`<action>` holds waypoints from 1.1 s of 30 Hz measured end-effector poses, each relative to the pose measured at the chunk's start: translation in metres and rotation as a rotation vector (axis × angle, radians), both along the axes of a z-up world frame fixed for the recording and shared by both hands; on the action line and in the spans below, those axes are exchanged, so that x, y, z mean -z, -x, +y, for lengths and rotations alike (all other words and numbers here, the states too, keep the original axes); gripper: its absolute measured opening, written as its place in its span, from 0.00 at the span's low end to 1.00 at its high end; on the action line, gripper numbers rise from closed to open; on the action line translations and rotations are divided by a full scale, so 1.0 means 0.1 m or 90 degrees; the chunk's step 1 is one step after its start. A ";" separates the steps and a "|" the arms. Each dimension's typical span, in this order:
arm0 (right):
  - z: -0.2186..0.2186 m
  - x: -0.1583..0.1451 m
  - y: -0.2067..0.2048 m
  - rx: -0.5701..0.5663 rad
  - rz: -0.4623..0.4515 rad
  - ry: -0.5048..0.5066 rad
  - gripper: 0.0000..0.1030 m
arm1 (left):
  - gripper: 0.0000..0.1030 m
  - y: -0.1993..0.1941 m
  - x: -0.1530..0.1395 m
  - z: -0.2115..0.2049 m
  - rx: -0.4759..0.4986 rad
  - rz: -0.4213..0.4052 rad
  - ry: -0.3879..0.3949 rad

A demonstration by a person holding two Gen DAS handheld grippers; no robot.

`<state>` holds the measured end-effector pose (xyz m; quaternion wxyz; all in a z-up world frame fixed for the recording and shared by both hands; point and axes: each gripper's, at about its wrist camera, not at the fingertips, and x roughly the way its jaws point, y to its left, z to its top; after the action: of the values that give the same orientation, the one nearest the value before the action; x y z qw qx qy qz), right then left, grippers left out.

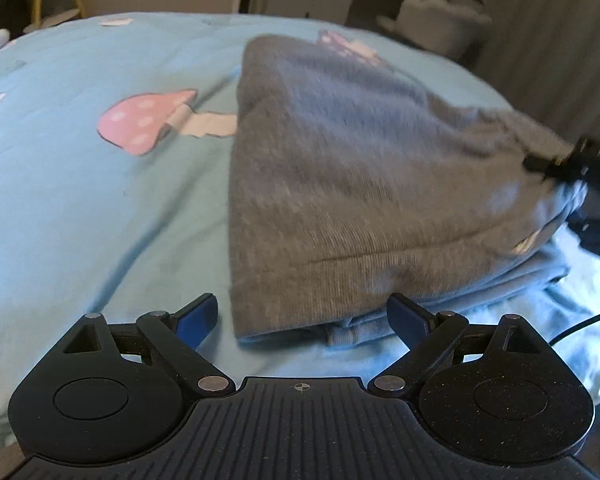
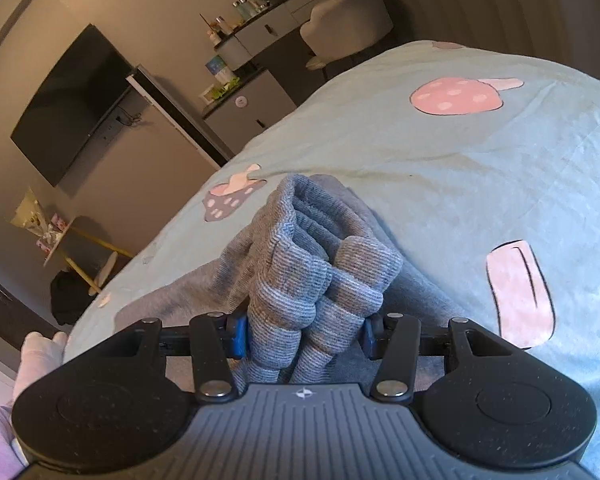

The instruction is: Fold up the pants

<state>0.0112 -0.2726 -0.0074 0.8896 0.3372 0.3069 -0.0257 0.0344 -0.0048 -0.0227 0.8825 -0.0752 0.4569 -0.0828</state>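
A bed [image 1: 80, 200] with a light blue cover printed with pink mushrooms [image 1: 144, 122] carries the grey pants [image 1: 340, 184], folded over and lying toward its right side. The right gripper [image 2: 303, 334] is clamped on a bunched ribbed end of the pants. The left gripper [image 1: 302, 320] hangs with its jaws apart, holding nothing, just above the pants' near edge.

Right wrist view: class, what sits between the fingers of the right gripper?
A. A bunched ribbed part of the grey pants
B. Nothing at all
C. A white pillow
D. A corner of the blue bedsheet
A: the right gripper has its blue fingers pressed on the bunched ribbed fabric of the grey pants.
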 end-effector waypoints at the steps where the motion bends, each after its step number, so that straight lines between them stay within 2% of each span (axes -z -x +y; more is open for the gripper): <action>1: 0.01 -0.02 0.00 -0.003 -0.005 0.003 0.48 | 0.93 -0.02 0.02 -0.02 -0.009 0.004 -0.018; 2: 0.01 -0.04 0.00 -0.006 -0.009 0.007 0.48 | 0.91 -0.04 0.05 -0.03 -0.026 0.010 -0.039; 3: 0.03 -0.06 0.01 -0.010 -0.015 0.015 0.48 | 0.90 -0.06 0.06 -0.01 -0.037 0.013 -0.041; 6: 0.06 -0.15 0.04 -0.016 -0.035 0.039 0.47 | 0.83 -0.05 0.04 0.06 -0.056 0.003 -0.020; 9: 0.05 -0.26 0.11 -0.020 -0.059 0.061 0.47 | 0.83 -0.03 0.01 0.14 -0.073 -0.002 0.004; 12: 0.02 -0.28 0.12 -0.031 -0.064 0.081 0.47 | 0.83 -0.03 0.02 0.16 -0.072 -0.004 0.005; 14: -0.02 -0.22 0.08 -0.053 -0.043 0.087 0.50 | 0.83 -0.04 0.03 0.13 -0.069 -0.003 -0.010; 15: -0.04 -0.16 0.03 -0.066 -0.013 0.089 0.52 | 0.83 -0.06 0.03 0.12 -0.068 -0.002 -0.016; 17: -0.11 -0.05 0.02 -0.061 0.034 0.082 0.60 | 0.84 -0.07 0.03 0.11 -0.067 0.000 -0.017; 19: -0.19 0.02 0.07 -0.050 0.051 0.071 0.70 | 0.84 -0.08 0.02 0.12 -0.069 0.001 -0.015; 23: -0.27 -0.07 0.23 -0.025 0.026 0.074 0.73 | 0.85 -0.11 0.04 0.13 -0.069 0.002 -0.018; 27: -0.24 -0.19 0.38 -0.006 -0.015 0.128 0.73 | 0.85 -0.08 0.03 0.11 -0.067 0.002 -0.021; 29: -0.19 -0.22 0.44 -0.009 -0.035 0.146 0.70 | 0.85 -0.07 0.02 0.10 -0.066 0.001 -0.021; 31: -0.13 -0.28 0.45 -0.017 -0.052 0.176 0.53 | 0.84 -0.05 0.01 0.10 -0.064 -0.001 -0.019; 33: -0.03 -0.34 0.44 -0.031 -0.067 0.203 0.47 | 0.84 -0.02 -0.02 0.11 -0.062 -0.008 -0.015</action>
<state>-0.0326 -0.2753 0.0269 0.9471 0.1853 0.2597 -0.0349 0.0367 0.0064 -0.0207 0.8890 -0.0866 0.4483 -0.0353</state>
